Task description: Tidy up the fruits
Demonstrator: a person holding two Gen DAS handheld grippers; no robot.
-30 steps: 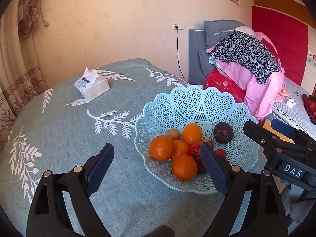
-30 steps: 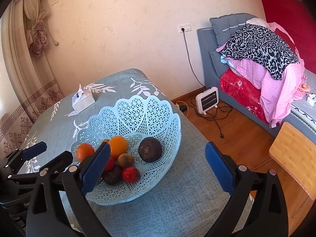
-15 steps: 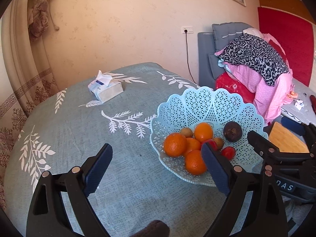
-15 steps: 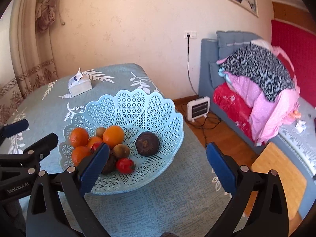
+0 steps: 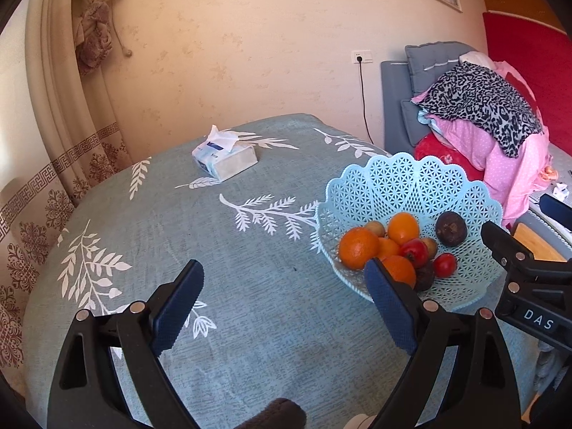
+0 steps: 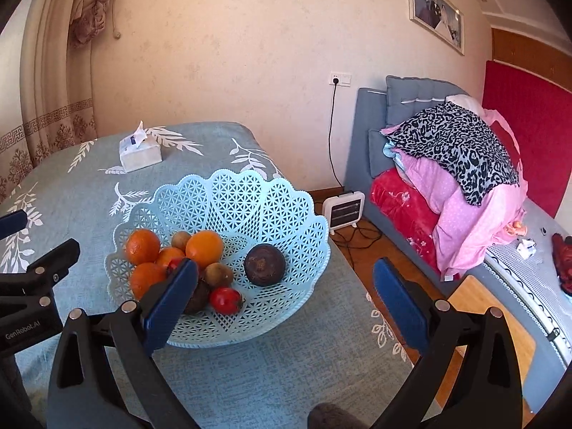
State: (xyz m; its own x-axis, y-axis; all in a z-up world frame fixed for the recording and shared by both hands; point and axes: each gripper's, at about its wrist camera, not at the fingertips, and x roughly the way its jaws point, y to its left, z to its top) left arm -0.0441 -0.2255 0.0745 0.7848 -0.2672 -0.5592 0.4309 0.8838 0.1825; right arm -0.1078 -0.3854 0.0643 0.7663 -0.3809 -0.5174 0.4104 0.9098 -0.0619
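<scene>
A light blue lattice fruit basket (image 5: 404, 182) (image 6: 250, 193) stands on the table's right side. It holds several oranges (image 5: 358, 247) (image 6: 204, 249), kiwis (image 6: 218, 274), red fruits (image 5: 444, 264) (image 6: 225, 299) and a dark round fruit (image 5: 451, 228) (image 6: 264, 264). My left gripper (image 5: 284, 304) is open and empty above the tablecloth, left of the basket. My right gripper (image 6: 286, 298) is open and empty, hovering over the basket's near right rim. Each gripper shows at the edge of the other's view.
A tissue box (image 5: 224, 157) (image 6: 139, 152) lies at the back of the table, which has a teal leaf-print cloth (image 5: 178, 243). A sofa piled with clothes (image 6: 454, 157), a small white heater (image 6: 344, 209) on the floor and a wooden stool (image 5: 536, 243) are to the right.
Both grippers have drawn back and tilted up from the basket; the left one has shifted left, so the basket sits farther right in its view. Both stay open and empty.
</scene>
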